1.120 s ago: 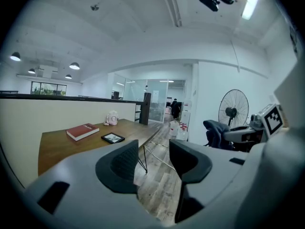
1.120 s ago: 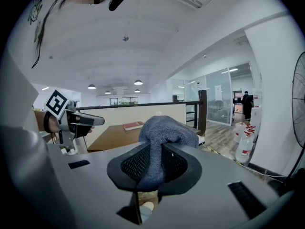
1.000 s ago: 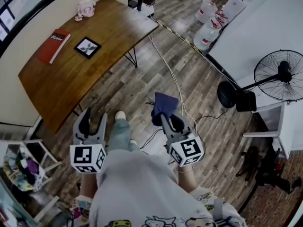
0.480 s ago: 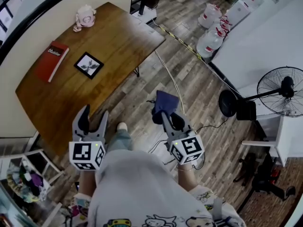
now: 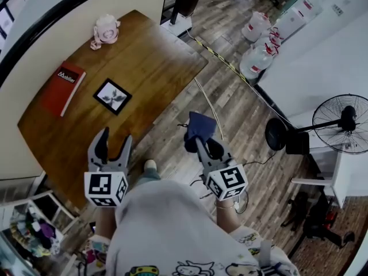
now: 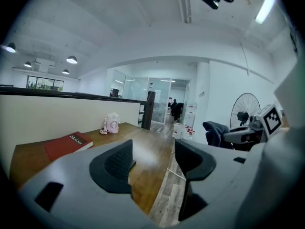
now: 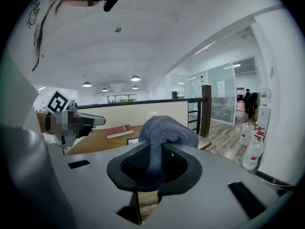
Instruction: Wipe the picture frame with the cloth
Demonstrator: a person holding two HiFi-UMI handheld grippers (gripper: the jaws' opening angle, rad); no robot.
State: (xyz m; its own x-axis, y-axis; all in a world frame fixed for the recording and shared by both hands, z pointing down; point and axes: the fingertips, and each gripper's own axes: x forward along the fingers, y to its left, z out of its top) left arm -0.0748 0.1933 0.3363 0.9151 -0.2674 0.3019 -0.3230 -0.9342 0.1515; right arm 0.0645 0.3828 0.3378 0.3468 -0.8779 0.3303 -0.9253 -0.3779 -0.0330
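Pinching blue cloth [image 5: 200, 124] in clamped jaws, right gripper [image 5: 199, 142] hangs over wood floor [image 5: 241, 105], off counter [image 5: 161, 56] near edge. Left gripper [image 5: 114, 146] jaws spread, just been opening, nothing between. Picture frame [image 5: 112, 96] flat mid-counter, beside red book [image 5: 62, 88]. Pink ornament [image 5: 106, 29] near far edge.

**Approach to the worktop**

The person has walked forward: the grey left gripper [image 5: 114, 140] and the right gripper [image 5: 202, 142], carrying its dark blue cloth [image 5: 199, 125], now sit nearer the near edge of the brown wooden worktop [image 5: 155, 68]. The left jaws, empty, have just been opening.
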